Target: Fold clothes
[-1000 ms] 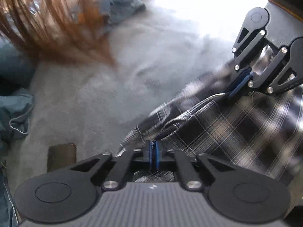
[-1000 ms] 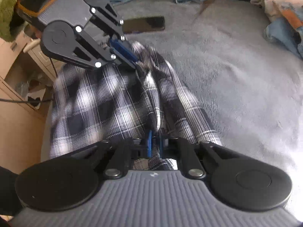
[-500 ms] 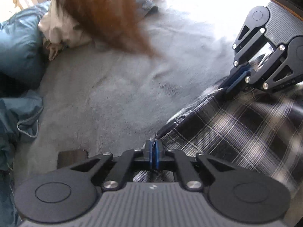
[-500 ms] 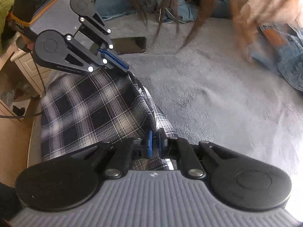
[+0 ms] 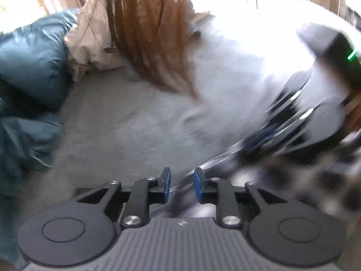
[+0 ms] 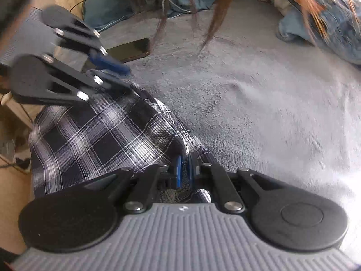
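Much of the left wrist view is smeared: the right gripper (image 5: 259, 142) at the right edge is a blur of black links and blue pads, and the plaid garment (image 5: 293, 176) beneath it is only streaks of dark and pale check. Hanging strands of the person's hair (image 5: 153, 45) cover the top of both views and hide part of the beige clothing (image 5: 90, 45) and the teal bedding (image 5: 29, 72) behind. No writing can be read — only a small pale mark on each grey gripper body and a green light on the blurred one. The left gripper (image 5: 181, 186) points forward low over the grey blanket (image 5: 112, 124) with its blue pads spread apart and nothing clamped between them; the garment's edge lies just under the gap. In the right wrist view the right gripper (image 6: 185, 168) has its pads nearly together, pinching a fold of the plaid garment (image 6: 101, 135), which lies spread on the grey blanket (image 6: 259, 113) toward the left edge. The left gripper (image 6: 117, 72) hovers over the cloth's far corner, a dark phone (image 6: 128, 50) just behind it
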`<state>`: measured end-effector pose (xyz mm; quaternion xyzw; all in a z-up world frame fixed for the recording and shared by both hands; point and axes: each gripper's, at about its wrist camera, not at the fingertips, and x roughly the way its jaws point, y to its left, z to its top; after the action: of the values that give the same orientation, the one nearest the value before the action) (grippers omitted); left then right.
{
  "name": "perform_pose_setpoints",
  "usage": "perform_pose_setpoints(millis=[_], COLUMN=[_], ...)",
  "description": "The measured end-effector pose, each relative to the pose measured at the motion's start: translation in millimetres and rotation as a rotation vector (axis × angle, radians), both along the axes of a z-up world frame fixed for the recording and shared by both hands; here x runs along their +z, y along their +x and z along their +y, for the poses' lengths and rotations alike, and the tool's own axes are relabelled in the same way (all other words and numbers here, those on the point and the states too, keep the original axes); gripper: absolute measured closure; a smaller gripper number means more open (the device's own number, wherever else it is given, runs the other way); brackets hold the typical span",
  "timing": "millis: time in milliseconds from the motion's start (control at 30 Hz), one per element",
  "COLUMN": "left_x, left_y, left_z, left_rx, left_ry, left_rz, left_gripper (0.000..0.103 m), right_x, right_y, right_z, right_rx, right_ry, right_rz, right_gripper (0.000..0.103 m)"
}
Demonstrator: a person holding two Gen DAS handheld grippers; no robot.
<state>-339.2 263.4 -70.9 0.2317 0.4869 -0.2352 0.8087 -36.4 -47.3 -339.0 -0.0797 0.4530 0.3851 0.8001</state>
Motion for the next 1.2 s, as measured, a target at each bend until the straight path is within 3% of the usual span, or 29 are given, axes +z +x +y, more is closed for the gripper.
perform_pose_setpoints(millis=[167, 300, 433, 567, 667, 833, 933, 1000, 1067, 1133, 1200], left_x=[2.1, -8.8, -11.9, -15.8, -17.6, -20.2, -20.8, -20.9, -20.2, -19.6, -19.2], left_y=[-3.4, 3.0, 6.7, 7.4, 1.2, 3.6, 3.5, 3.3, 1.7, 0.7, -0.1], left_z=[-19.6, -19.5, -17.1, -19.2, -21.3, -22.9, -24.3, -24.5, -25.4, -26.4, -27.0], left_rx=[0.009, 0.072, 0.087, 0.083, 0.085, 0.091, 0.094, 0.104, 0.114, 0.122, 0.127], left_ry=[-0.059, -0.083, -0.089, -0.084, -0.078, -0.071, -0.066, -0.068, -0.068, -0.067, -0.065], left_rz=[0.042, 0.062, 0.069, 0.068, 0.063, 0.062, 0.063, 0.065, 0.066, 0.065, 0.062], left_gripper=[0.078, 0.077, 0.076, 0.075, 0.075, 0.074, 0.074, 0.074, 0.074, 0.074, 0.074], right_x=[-4.1, 8.6, 42.8, 61.0, 54.0, 26.9, 9.1, 10.0, 14.3, 15.2, 17.6], right_y=[10.3, 8.3, -13.6, -38.1, -47.3, -50.1, -42.5, -31.1, -17.4, -3.5, 6.8], right_z=[-9.3, -26.1, -72.2, -124.3, -151.0, -150.8, -141.4, -143.3, -155.3, -173.7, -187.3], right_rx=[-0.101, -0.177, -0.249, -0.245, -0.166, 0.027, 0.092, 0.037, -0.098, -0.245, -0.317], right_ry=[0.092, 0.167, 0.193, -0.019, -0.177, -0.305, -0.351, -0.311, -0.270, -0.236, -0.183], right_rz=[0.089, 0.127, 0.054, -0.036, -0.035, -0.032, -0.023, 0.002, 0.007, 0.038, 0.087], right_gripper=[0.097, 0.091, 0.082, 0.082, 0.082, 0.082, 0.088, 0.093, 0.099, 0.099, 0.098])
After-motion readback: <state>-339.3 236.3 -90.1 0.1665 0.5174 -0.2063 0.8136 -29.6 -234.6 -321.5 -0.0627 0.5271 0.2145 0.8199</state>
